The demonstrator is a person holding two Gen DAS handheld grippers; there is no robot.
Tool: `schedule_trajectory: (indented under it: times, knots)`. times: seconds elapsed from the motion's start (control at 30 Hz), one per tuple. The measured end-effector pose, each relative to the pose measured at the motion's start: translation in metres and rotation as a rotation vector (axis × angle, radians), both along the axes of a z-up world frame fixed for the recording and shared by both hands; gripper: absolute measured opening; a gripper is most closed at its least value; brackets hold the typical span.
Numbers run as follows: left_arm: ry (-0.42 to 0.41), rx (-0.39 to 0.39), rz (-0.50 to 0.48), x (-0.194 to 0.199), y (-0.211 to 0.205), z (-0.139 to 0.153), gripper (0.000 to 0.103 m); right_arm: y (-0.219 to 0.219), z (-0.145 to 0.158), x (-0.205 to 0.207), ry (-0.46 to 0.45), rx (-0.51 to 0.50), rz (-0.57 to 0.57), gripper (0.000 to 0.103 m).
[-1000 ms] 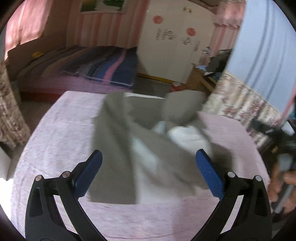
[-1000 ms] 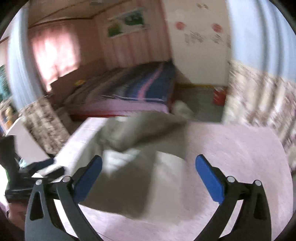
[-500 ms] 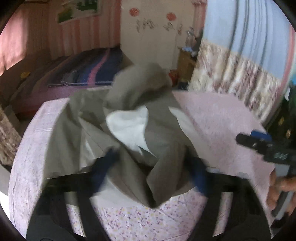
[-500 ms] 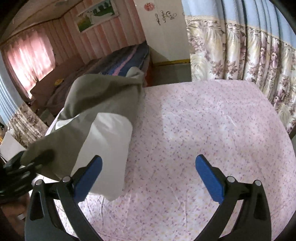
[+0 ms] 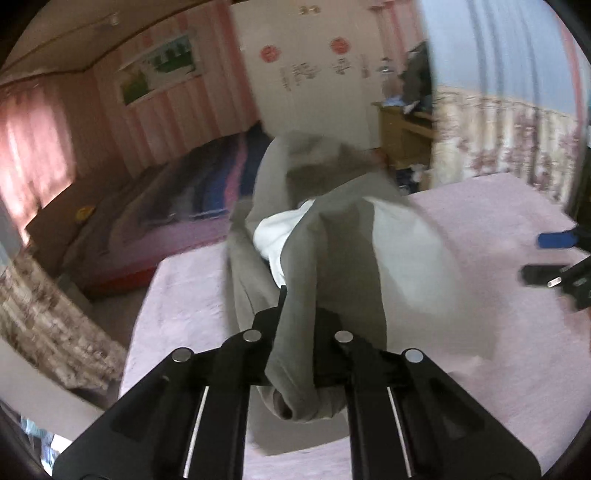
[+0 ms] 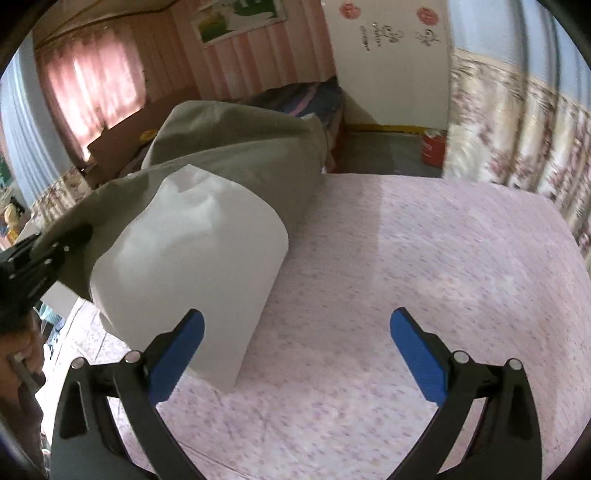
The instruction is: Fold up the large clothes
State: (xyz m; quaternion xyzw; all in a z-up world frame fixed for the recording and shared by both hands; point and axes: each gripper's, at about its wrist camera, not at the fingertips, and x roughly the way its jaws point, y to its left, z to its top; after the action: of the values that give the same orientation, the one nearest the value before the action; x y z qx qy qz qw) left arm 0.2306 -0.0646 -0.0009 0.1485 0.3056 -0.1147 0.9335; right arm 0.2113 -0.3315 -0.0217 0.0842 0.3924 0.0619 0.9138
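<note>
Grey garment (image 5: 295,343) bunched, lifted off pink bed (image 6: 406,258), clamped in left gripper (image 5: 295,325). Right gripper (image 6: 295,343) spread wide, grasping nothing. No fold made; spreading and folding all remain.

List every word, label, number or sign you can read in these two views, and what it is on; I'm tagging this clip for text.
Nothing can be read for certain.
White door: dark script decals, too blurred to read.
Same door: two round red stickers, no legible characters.
Wall picture: green and white image, no text visible.
Red container on the floor: markings too small to read.
Grey garment, pink bedsheet: no text.
</note>
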Motion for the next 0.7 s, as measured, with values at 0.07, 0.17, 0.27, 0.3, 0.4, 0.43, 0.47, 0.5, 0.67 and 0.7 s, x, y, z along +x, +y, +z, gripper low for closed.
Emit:
schedule_trajectory:
  times: [0.07,0.17,0.27,0.3,0.4,0.43,0.47,0.5,0.67,0.7]
  knots:
    - [0.050,-0.020,0.026,0.011,0.025,-0.025,0.010,0.015,-0.004,0.007,0.002,-0.003,0.026,0.101]
    - [0.120,-0.101,0.035,0.016,0.055,-0.066,0.021,0.038,-0.015,0.019,0.010,0.006,0.063,0.101]
    - [0.103,-0.104,0.034,0.006,0.060,-0.078,0.024,0.063,-0.032,0.029,0.023,-0.004,0.109,0.101]
    - [0.095,-0.101,0.037,0.002,0.063,-0.083,0.024,0.071,-0.041,0.033,0.033,-0.023,0.118,0.101]
    - [0.109,-0.125,0.039,0.000,0.068,-0.090,0.029,0.074,-0.059,0.034,0.035,-0.021,0.125,0.101]
    - [0.108,-0.118,0.035,-0.002,0.070,-0.089,0.033,0.071,-0.058,0.034,0.042,0.000,0.123,0.101]
    - [0.102,-0.099,0.032,-0.005,0.073,-0.082,0.044,0.065,-0.053,0.035,0.048,0.015,0.118,0.101]
    - [0.095,-0.093,0.038,-0.007,0.074,-0.076,0.053,0.060,-0.046,0.036,0.037,0.012,0.109,0.101]
    - [0.023,-0.211,0.051,0.002,0.093,-0.006,0.100,0.039,-0.006,0.050,-0.048,-0.030,0.062,0.101]
    - [0.021,-0.212,0.049,0.010,0.092,0.001,0.100,0.037,-0.001,0.055,-0.054,-0.035,0.053,0.101]
